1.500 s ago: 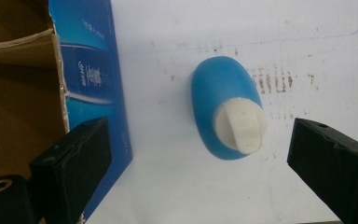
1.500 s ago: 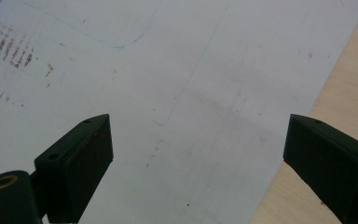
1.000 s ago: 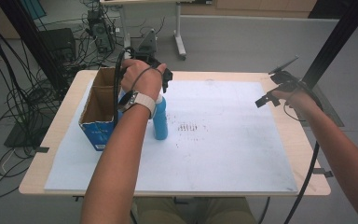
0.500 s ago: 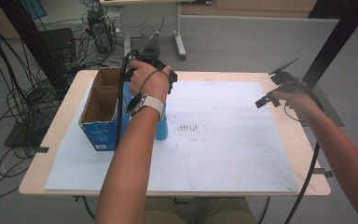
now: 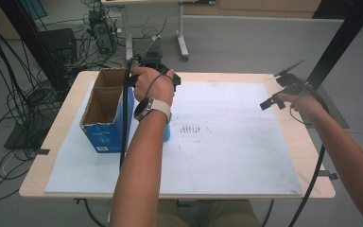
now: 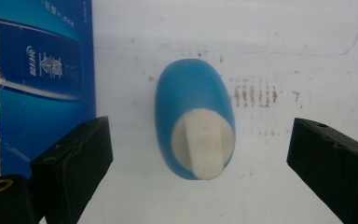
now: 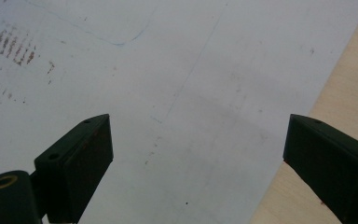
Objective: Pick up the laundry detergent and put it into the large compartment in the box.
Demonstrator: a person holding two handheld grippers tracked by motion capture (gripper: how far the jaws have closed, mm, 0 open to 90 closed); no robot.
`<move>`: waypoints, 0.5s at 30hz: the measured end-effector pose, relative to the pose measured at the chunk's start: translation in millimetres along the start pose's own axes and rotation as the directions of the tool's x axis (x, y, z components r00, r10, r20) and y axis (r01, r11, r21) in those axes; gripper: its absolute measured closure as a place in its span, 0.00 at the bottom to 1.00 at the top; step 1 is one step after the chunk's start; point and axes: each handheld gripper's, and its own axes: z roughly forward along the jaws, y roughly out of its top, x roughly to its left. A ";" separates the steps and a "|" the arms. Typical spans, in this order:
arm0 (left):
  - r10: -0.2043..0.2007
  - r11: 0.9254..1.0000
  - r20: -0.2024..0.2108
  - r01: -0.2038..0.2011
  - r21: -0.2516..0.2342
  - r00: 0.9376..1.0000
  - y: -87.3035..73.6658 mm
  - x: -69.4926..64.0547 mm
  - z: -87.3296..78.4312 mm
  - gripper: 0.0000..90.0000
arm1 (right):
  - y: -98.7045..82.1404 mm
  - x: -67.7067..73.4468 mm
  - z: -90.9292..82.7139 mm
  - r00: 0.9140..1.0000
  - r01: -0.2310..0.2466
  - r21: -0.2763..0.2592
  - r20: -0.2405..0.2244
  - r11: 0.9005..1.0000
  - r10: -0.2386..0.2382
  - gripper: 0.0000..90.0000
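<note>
A: Report the status of the left gripper [image 6: 198,154].

B: Its jaws are spread wide and hold nothing. In the left gripper view, the blue bottle [image 6: 195,123] stands upright on the white mat [image 6: 270,42], directly below the gripper and centred in the gap between the jaws. Clearance is visible on both sides; neither jaw touches the bottle. The white cap [image 6: 204,143] faces up toward the camera.

A: What lies beside the bottle?

B: The blue carton box [image 6: 42,79] stands just beyond the left jaw, near the bottle but apart from it. In the high view, the box [image 5: 106,113] is open at the top, with a divider forming two compartments. The left hand [image 5: 153,85] and forearm cover most of the bottle there; a small part of its blue body [image 5: 167,133] is visible at the wrist.

A: Any marks near the tool?

B: A patch of brown streaks [image 6: 254,95] lies on the mat on the right-jaw side of the bottle.

A: Report the status of the right gripper [image 7: 196,154].

B: Its jaws are also wide apart and empty. In the right gripper view, bare mat [image 7: 191,93] lies beneath them, and the wooden table edge [image 7: 335,84] runs past the right jaw. In the high view, this gripper [image 5: 283,90] hangs near the far right corner of the mat, well apart from the bottle and box.
</note>
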 end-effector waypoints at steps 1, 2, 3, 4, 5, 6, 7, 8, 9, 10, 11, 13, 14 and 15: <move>0.001 1.000 -0.001 -0.001 0.001 1.000 -0.1 -1.6 0.7 0.08 | -0.2 0.1 -0.1 1.000 -0.001 -0.001 -0.002 1.000 0.001 0.09; 0.000 1.000 0.001 0.000 0.000 1.000 -0.4 -3.0 1.5 0.08 | -0.4 -0.1 -0.2 1.000 0.000 -0.002 -0.002 1.000 0.000 0.09; -0.003 1.000 -0.001 0.003 0.002 1.000 -0.6 -4.2 2.1 0.08 | -0.7 0.0 -0.3 1.000 0.000 -0.001 -0.002 1.000 0.000 0.09; -0.005 1.000 0.001 0.005 0.003 1.000 -1.0 -5.1 2.8 0.08 | -1.5 -0.1 -0.4 1.000 0.001 -0.003 -0.005 1.000 -0.001 0.09; -0.006 1.000 0.005 0.006 0.004 1.000 -1.8 -5.9 3.6 0.08 | -1.5 -0.1 -0.4 1.000 0.001 -0.003 -0.005 1.000 -0.001 0.09; -0.014 1.000 0.018 0.013 0.005 1.000 -3.0 -6.3 5.3 0.08 | -2.0 -0.2 -0.4 1.000 0.001 -0.004 -0.005 1.000 -0.001 0.09; -0.017 1.000 0.035 0.016 0.010 0.999 -4.4 -5.9 7.8 0.08 | -2.4 -0.6 -0.3 1.000 0.001 -0.002 -0.006 1.000 -0.001 0.09; -0.014 1.000 0.029 0.014 0.017 0.999 -5.6 -5.9 10.7 0.08 | -2.7 -0.9 0.0 1.000 0.001 -0.002 -0.006 1.000 -0.001 0.09; -0.013 1.000 0.023 0.013 0.007 1.000 -6.7 -6.3 13.0 0.09 | -2.9 -1.1 0.2 1.000 0.002 -0.002 -0.006 1.000 -0.002 0.09; -0.017 1.000 0.038 0.017 -0.009 0.999 -7.5 -5.8 13.8 0.09 | -3.1 -1.1 0.4 1.000 0.003 -0.002 -0.007 1.000 -0.003 0.09; -0.019 1.000 0.047 0.020 -0.024 0.999 -8.1 -5.6 13.9 0.10 | -3.3 -0.9 0.4 1.000 0.004 0.000 -0.008 1.000 -0.004 0.09; -0.029 0.999 0.028 0.030 -0.022 0.999 -7.8 -5.0 14.3 0.10 | -3.9 -0.8 0.3 1.000 0.006 0.000 -0.008 1.000 -0.006 0.09; -0.036 0.999 0.024 0.036 -0.015 0.999 -7.3 -4.1 15.2 0.09 | -4.2 -1.0 0.3 1.000 0.005 0.000 -0.009 1.000 -0.005 0.09; -0.044 0.999 0.023 0.045 -0.017 0.999 -6.9 -3.1 15.7 0.08 | -4.5 -1.3 0.2 1.000 0.003 -0.001 -0.009 1.000 -0.003 0.09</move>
